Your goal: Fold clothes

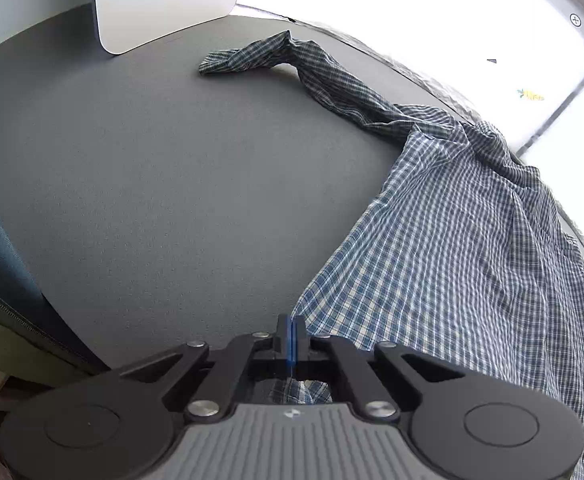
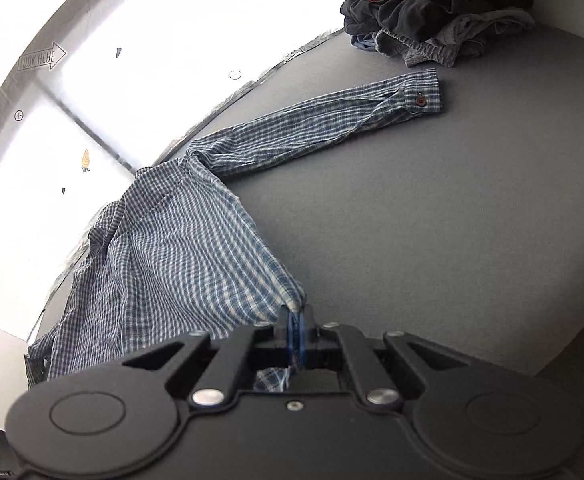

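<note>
Both grippers are clamped shut on the near hem corners of a checked shirt [image 1: 451,240]: left gripper [image 1: 292,326], right gripper [image 2: 295,316]. The shirt stretches away from them across the grey table [image 1: 152,180], sleeves spread sideways

The left gripper [image 1: 292,326] is matte black: 2 round discs at 7 and 5 o'clock, angled linkage arms joined by 4 silver rivets, and a ribbed grey plate at 6 o'clock bearing a small round emblem. Its fingers [image 1: 284,330] carry thin blue pads. The right gripper [image 2: 295,320] matches, but its 6 o'clock plate is plain black with 1 screw.
</note>
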Demonstrator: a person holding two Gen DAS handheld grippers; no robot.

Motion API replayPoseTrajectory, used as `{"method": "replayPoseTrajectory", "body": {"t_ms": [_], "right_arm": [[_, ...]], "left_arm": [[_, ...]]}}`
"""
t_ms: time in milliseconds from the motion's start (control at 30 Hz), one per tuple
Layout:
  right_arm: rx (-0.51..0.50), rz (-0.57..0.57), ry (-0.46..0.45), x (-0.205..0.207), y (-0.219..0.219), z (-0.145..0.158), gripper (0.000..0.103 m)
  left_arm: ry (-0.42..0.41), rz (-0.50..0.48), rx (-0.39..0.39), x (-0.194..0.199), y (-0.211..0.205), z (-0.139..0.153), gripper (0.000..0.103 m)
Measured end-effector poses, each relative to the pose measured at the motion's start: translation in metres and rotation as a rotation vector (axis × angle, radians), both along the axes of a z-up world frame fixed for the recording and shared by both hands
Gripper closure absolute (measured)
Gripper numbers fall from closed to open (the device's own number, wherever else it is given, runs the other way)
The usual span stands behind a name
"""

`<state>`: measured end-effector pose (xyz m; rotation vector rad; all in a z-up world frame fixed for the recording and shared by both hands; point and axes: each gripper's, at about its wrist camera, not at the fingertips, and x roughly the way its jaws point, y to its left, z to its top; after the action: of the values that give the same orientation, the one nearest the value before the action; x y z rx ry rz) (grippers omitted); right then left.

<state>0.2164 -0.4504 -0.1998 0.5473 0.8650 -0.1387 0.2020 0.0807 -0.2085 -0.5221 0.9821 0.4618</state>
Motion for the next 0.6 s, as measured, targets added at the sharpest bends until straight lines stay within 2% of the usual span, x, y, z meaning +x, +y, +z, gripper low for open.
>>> {"method": "replayPoseTrajectory", "body": {"t_ms": [100,167,200,233,300,333,400,500,600], "right_arm": [[-0.129,0.092,0.096,0.013,0.020,-0.022,0.100],[-0.176,0.103,0.153,0.019,0.027,-0.033,0.100],[-0.181,0.097,0.174,0.021,0.028,-0.037,0.099],[-0.181,0.095,0.183,0.023,0.029,-0.038,0.099],[-0.202,0.099,0.193,0.029,0.030,-0.035,0.093],[-0.216,0.102,0.198,0.033,0.030,-0.033,0.090],[-0.232,0.090,0.182,0.039,0.028,-0.027,0.076],[-0.244,0.065,0.148,0.049,0.023,-0.016,0.070],[-0.216,0.036,0.091,0.065,0.018,-0.003,0.067]], "left_arm": [[0.122,0.022,-0.010,0.004,-0.001,-0.034,0.103],[0.143,0.039,-0.048,0.006,0.003,-0.040,0.102],[0.144,0.030,-0.042,0.009,0.004,-0.038,0.102],[0.141,0.016,-0.028,0.012,0.004,-0.034,0.098],[0.141,-0.018,0.039,0.021,0.003,-0.024,0.098],[0.142,-0.032,0.069,0.027,0.003,-0.021,0.091],[0.134,-0.035,0.104,0.034,0.006,-0.013,0.081],[0.071,-0.015,0.087,0.043,0.015,0.001,0.079],[0.016,-0.019,0.073,0.062,0.017,0.012,0.072]]}}
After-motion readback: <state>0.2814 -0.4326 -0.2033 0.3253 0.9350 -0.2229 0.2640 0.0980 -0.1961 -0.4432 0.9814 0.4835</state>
